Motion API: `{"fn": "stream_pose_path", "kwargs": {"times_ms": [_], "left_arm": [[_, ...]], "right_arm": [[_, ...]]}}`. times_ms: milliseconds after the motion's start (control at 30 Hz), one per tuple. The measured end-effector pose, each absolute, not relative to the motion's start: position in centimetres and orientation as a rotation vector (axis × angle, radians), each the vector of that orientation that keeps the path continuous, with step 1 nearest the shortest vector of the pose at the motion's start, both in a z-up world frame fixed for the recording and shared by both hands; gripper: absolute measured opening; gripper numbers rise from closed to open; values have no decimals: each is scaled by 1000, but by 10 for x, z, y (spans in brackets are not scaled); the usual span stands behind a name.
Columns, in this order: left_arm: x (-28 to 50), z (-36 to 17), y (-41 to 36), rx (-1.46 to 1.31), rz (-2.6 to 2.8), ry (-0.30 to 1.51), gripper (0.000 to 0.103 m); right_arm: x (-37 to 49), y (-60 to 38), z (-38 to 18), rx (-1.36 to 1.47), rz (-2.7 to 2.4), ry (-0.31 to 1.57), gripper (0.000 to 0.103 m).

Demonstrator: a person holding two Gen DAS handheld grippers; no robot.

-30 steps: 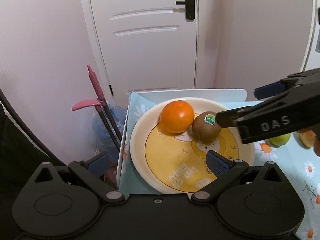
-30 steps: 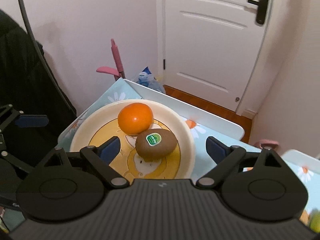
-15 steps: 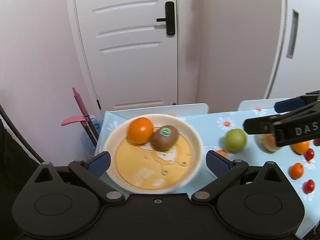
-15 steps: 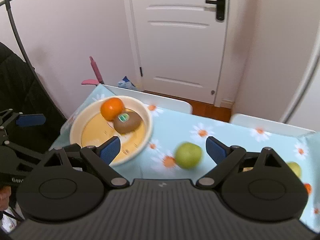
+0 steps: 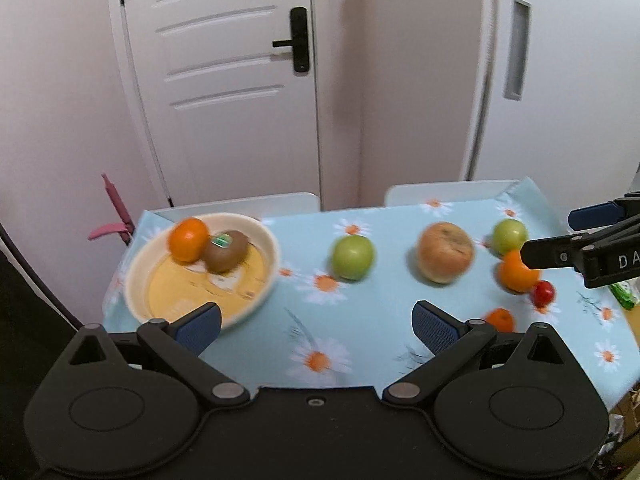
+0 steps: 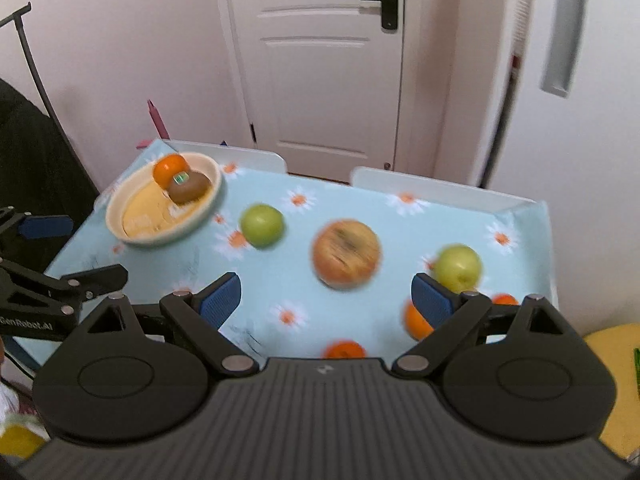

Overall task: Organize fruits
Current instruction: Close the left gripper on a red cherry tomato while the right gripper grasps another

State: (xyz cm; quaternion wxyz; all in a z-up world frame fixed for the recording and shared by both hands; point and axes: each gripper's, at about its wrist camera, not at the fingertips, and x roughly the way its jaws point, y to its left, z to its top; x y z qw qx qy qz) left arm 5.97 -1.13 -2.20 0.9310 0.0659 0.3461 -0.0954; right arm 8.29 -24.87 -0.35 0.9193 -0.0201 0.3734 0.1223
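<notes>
A cream plate (image 5: 256, 236) (image 6: 212, 168) at the table's left end holds an orange (image 5: 188, 239) (image 6: 168, 168) and a kiwi (image 5: 226, 256) (image 6: 190, 189). On the cloth lie a green apple (image 5: 352, 257) (image 6: 262, 225), a brownish apple (image 5: 445, 252) (image 6: 346, 254), a second green apple (image 5: 509, 236) (image 6: 458, 266), oranges (image 5: 516, 272) (image 6: 344, 350) and a red cherry tomato (image 5: 543, 294). My left gripper (image 5: 316, 326) is open and empty above the table's near edge. My right gripper (image 6: 326, 296) is open and empty over the brownish apple's near side; it also shows in the left wrist view (image 5: 576, 236).
The table wears a light blue daisy cloth (image 5: 360, 344) (image 6: 304, 208). Two white chair backs (image 5: 240, 204) (image 5: 444, 192) stand behind it, before a white door (image 5: 224, 80). A yellow stool (image 6: 612, 360) and a green packet (image 5: 622, 294) are at right.
Both grippers have pulled back and up from the plate and swung right. More of the table and the loose fruit have come into view. The kiwi stays on the plate.
</notes>
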Motion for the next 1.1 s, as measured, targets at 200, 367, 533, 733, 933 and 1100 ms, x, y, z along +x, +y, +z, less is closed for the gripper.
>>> {"fn": "stream_pose_path", "kwargs": {"times_ms": [200, 367, 533, 733, 933, 1100], "left_arm": [[39, -34, -60, 134, -223, 725, 103], [32, -51, -101, 134, -263, 745, 103], [31, -76, -139, 135, -324, 778, 103], [33, -106, -171, 156, -364, 826, 94], [40, -129, -187, 166, -372, 862, 74], [46, -135, -192, 176, -381, 863, 64]], "right_arm": [[69, -302, -20, -64, 250, 784, 103], [68, -338, -38, -84, 261, 790, 103], [76, -365, -62, -90, 275, 812, 103], [86, -380, -89, -81, 303, 829, 103], [94, -380, -111, -65, 337, 859, 98], [99, -377, -121, -66, 354, 874, 90]]}}
